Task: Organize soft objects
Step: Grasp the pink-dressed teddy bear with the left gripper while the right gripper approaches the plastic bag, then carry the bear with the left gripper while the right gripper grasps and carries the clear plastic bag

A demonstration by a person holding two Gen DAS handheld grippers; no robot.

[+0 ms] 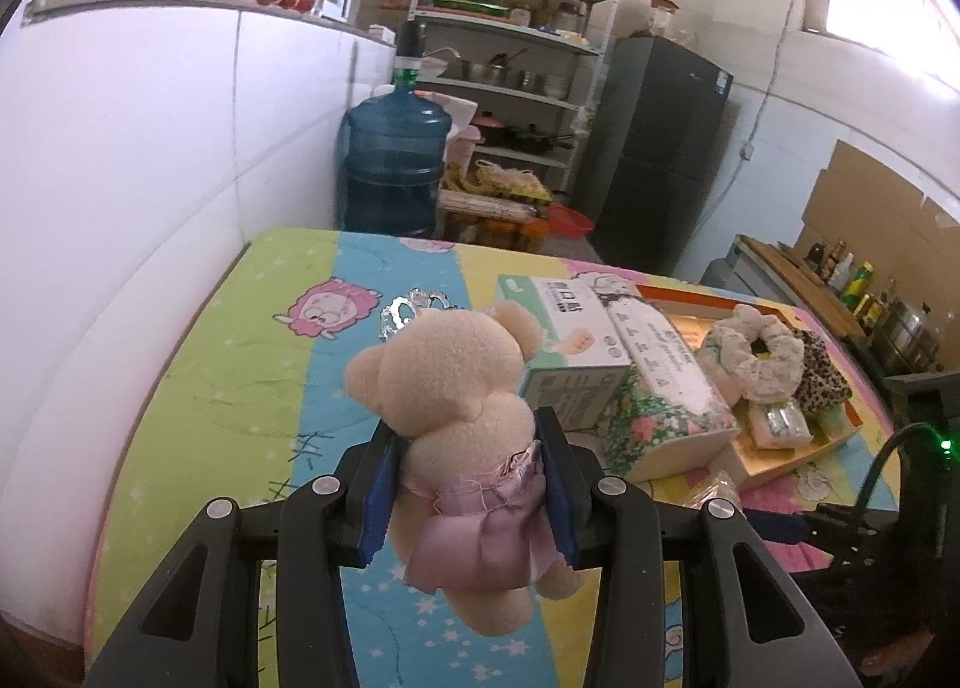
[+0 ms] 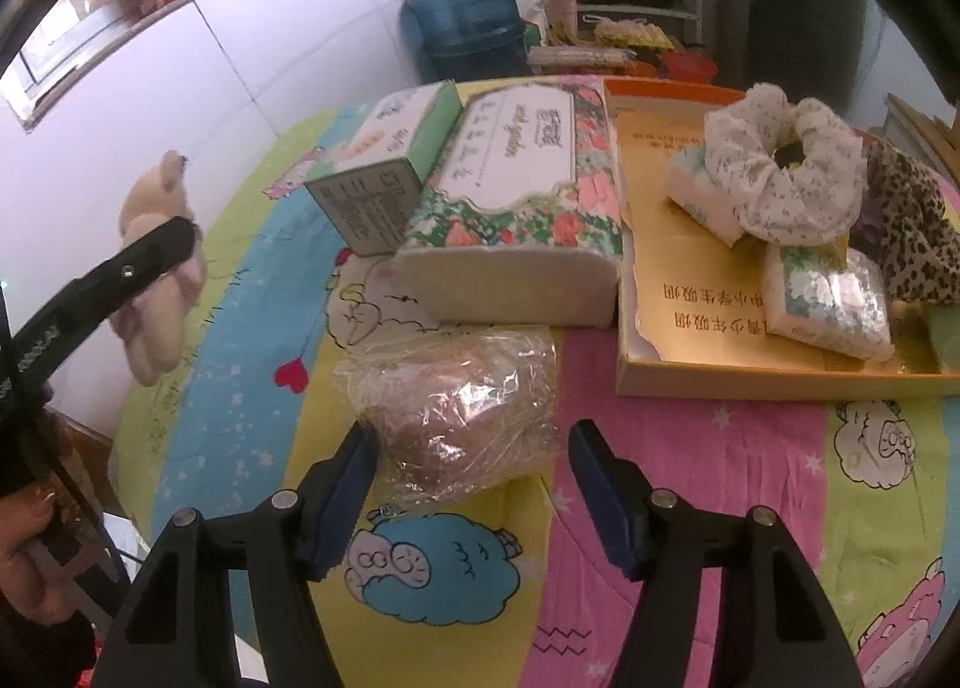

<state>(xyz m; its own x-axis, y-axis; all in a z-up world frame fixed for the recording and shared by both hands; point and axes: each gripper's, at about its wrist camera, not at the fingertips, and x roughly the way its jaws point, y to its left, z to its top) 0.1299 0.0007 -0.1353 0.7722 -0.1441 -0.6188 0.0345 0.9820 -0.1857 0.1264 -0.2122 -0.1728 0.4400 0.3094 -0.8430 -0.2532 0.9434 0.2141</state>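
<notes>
Here, the surface (image 2: 690,478) wears a cartoon-sheep cloth. Only the right view shows the tray's (image 2: 780,382) printed Chinese text and a wrapped bundle (image 2: 462,418) between the right tool's (image 2: 474,499) parted pads. The left tool (image 1: 467,484) clamps the bear (image 1: 456,388) aloft.

Cartoon-print bedspread (image 2: 690,448) bearing tissue packs (image 2: 516,220), orange tray (image 2: 720,382), wrapped bundle (image 2: 462,412)

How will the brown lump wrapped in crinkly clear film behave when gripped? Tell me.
The brown lump in crinkly clear film probably squashes: its outline looks soft and uneven. The glossy film may slip or slide over the contents. It sits broad and low on the cartoon-print cloth, so rolling seems unlikely.
</notes>
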